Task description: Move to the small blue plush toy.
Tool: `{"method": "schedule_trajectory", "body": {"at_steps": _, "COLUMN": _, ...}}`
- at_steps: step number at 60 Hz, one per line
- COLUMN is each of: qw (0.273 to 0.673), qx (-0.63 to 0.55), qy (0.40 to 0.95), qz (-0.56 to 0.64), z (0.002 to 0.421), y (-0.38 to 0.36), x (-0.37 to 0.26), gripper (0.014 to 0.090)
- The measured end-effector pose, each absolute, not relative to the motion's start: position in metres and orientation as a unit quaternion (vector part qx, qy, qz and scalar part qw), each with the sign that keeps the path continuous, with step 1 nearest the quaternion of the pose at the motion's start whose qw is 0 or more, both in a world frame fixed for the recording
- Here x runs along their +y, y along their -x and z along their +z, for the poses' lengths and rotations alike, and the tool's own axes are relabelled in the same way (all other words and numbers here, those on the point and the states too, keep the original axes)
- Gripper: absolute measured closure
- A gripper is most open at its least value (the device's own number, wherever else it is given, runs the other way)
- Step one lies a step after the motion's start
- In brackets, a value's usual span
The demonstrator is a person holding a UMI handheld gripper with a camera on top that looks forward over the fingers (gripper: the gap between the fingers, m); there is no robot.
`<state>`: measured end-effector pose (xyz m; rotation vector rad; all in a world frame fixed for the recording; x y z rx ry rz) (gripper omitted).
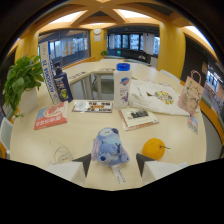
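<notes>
Both tool [113, 161] fingers flank blue plush toy [109, 146], gaps showing.

An office lounge: curved tables [100, 67], glass walls [132, 42], banner [48, 70].

The gripper [113, 163] was held level above the table, its two dark-tipped fingers [84, 163] spread wide apart, with nothing pressed between them; no hand or arm was seen.

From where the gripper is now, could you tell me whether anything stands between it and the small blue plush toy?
Nothing visible does. The blue plush toy sits between the open gripper's fingers; the orange lies off to one side.
</notes>
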<state>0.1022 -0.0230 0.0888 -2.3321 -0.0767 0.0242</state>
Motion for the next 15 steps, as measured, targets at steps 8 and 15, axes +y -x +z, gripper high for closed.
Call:
{"method": "schedule_trajectory", "body": {"at_steps": 8, "qw": 0.392, "qx": -0.033, "qy": 0.919, "qz": 0.009, "z": 0.0881, "y": -0.1016, "x": -0.0222, "gripper": 0.0195}}
{"method": "schedule_trajectory", "body": {"at_steps": 15, "qw": 0.388, "qx": -0.038, "qy": 0.921, "qz": 0.007, "z": 0.086, "y": -0.1012, "x": -0.0229, "gripper": 0.0197}}
